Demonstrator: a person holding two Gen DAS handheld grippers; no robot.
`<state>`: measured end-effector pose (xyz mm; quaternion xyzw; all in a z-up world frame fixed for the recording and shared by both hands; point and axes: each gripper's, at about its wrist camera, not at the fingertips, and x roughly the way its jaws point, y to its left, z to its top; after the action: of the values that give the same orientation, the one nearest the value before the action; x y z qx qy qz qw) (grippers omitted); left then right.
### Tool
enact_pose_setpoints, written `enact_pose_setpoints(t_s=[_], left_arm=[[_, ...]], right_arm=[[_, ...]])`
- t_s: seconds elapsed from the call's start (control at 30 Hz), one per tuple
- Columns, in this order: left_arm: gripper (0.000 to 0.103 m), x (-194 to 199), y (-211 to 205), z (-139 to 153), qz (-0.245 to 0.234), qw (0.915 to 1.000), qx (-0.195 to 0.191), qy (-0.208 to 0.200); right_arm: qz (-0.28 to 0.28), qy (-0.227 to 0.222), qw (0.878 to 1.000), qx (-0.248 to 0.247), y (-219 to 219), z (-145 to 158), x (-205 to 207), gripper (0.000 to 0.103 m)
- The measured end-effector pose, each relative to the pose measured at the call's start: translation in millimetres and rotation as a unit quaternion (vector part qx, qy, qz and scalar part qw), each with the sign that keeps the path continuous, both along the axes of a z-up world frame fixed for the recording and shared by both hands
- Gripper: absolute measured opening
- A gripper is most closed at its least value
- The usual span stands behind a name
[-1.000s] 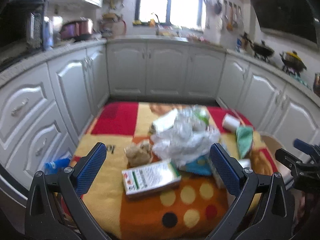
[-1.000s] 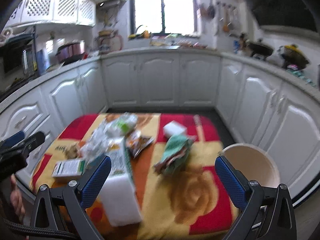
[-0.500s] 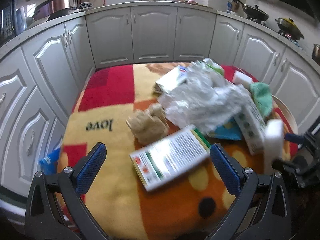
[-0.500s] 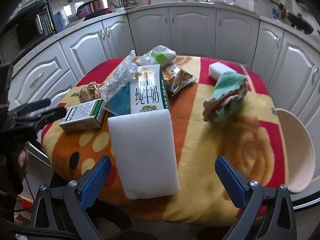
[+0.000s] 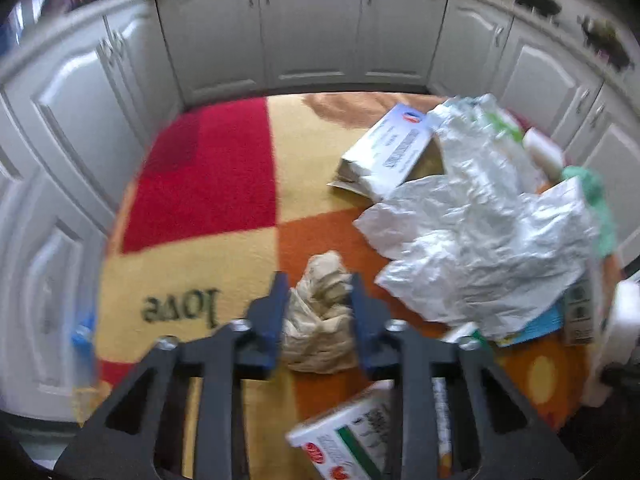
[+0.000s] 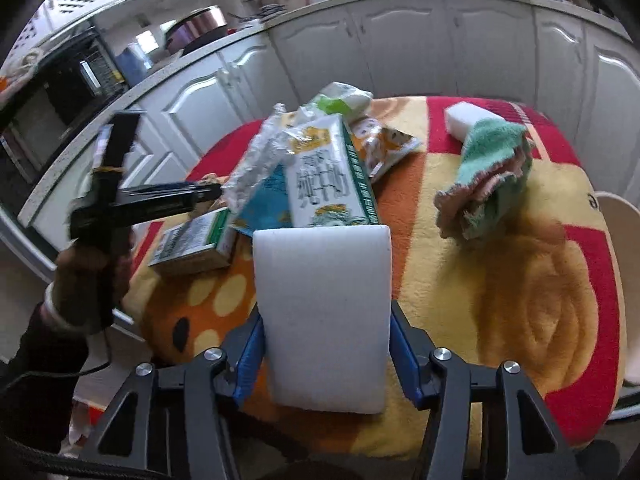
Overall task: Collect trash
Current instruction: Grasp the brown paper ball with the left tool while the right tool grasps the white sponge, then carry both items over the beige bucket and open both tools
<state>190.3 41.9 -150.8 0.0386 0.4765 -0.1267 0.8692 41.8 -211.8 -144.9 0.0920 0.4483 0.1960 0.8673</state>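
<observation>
My left gripper (image 5: 318, 312) is shut on a crumpled brown paper ball (image 5: 320, 320) on the patterned cloth (image 5: 224, 216). It also shows from the side in the right wrist view (image 6: 200, 194). My right gripper (image 6: 326, 344) is shut on a white sponge block (image 6: 324, 312) at the table's near edge. Beside the paper ball lie a crumpled clear plastic bag (image 5: 480, 232), a white pouch (image 5: 388, 152) and a green-and-white box (image 5: 360, 436). A milk carton (image 6: 324, 176), a snack wrapper (image 6: 384, 144) and the small box (image 6: 192, 240) show in the right wrist view.
A green cloth (image 6: 488, 176) and a second white sponge (image 6: 464, 120) lie at the right of the table. A cream bin (image 6: 624, 280) stands by the table's right edge. White cabinets (image 5: 312, 28) surround the table. A blue item (image 5: 82, 332) lies on the floor at left.
Both grippers were open and are now shut: the left moved in and closed on the paper ball, the right closed on the white sponge block.
</observation>
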Motion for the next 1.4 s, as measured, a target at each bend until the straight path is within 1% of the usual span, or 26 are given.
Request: enact_pose_setpoints(t_s=[0.03,0.07,0.17,0.3,0.4,0.47,0.5,0.63,0.67,0.77,0.8,0.9,1.03,1.17,1.23,1.33,1.4], left_arm=[[0.021,0,2,2,0.004,1.0000,0.003,-0.004],[0.021,-3,3,10,0.009,0.9997,0.012,-0.017],[0.020,-14,1,34,0.000,0.9991,0.012,-0.042],[0.020,-32,-20,68,-0.026,0.9976,-0.007,-0.064],[0.020,-45,-51,92,-0.063,0.9946,-0.042,-0.071],[0.020,-52,-82,106,-0.097,0.9906,-0.064,-0.072],[0.020,-54,-90,111,-0.107,0.9892,-0.068,-0.072],[0.020,-66,-157,125,-0.162,0.9807,-0.079,-0.075],[0.020,-69,-173,126,-0.175,0.9785,-0.083,-0.072],[0.020,-73,-226,124,-0.207,0.9720,-0.089,-0.066],[0.020,-75,-235,123,-0.211,0.9712,-0.092,-0.062],[0.020,-71,-279,114,-0.225,0.9675,-0.111,-0.033],[0.020,-68,-333,99,-0.238,0.9651,-0.108,-0.016],[0.020,-61,-372,79,-0.241,0.9645,-0.107,0.002],[0.021,-57,-385,70,-0.240,0.9648,-0.107,0.004],[0.021,-50,-400,58,-0.236,0.9662,-0.103,0.009],[0.023,-48,-409,51,-0.236,0.9666,-0.100,0.011]], right_arm=[[0.006,-0.003,1.000,0.001,0,3,-2,0.054],[0.011,-0.008,1.000,0.001,-2,8,-5,0.054],[0.010,-0.029,1.000,0.005,-15,25,-11,0.055],[-0.031,-0.057,0.998,-0.012,-46,46,-15,0.055],[-0.073,-0.065,0.995,-0.027,-73,51,-14,0.055],[-0.101,-0.067,0.992,-0.038,-91,52,-18,0.055],[-0.116,-0.068,0.990,-0.049,-102,53,-19,0.055],[-0.171,-0.070,0.978,-0.093,-144,53,-21,0.055],[-0.189,-0.068,0.974,-0.103,-161,53,-23,0.055],[-0.221,-0.059,0.967,-0.108,-193,49,-25,0.056],[-0.233,-0.057,0.964,-0.117,-203,46,-25,0.056],[-0.256,-0.043,0.956,-0.137,-226,37,-22,0.056],[-0.277,-0.026,0.952,-0.130,-252,21,-19,0.056],[-0.293,-0.008,0.948,-0.123,-273,3,-15,0.056],[-0.301,0.001,0.947,-0.117,-286,-6,-14,0.056],[-0.310,0.008,0.943,-0.117,-293,-15,-13,0.056],[-0.317,0.016,0.941,-0.120,-300,-22,-10,0.057]])
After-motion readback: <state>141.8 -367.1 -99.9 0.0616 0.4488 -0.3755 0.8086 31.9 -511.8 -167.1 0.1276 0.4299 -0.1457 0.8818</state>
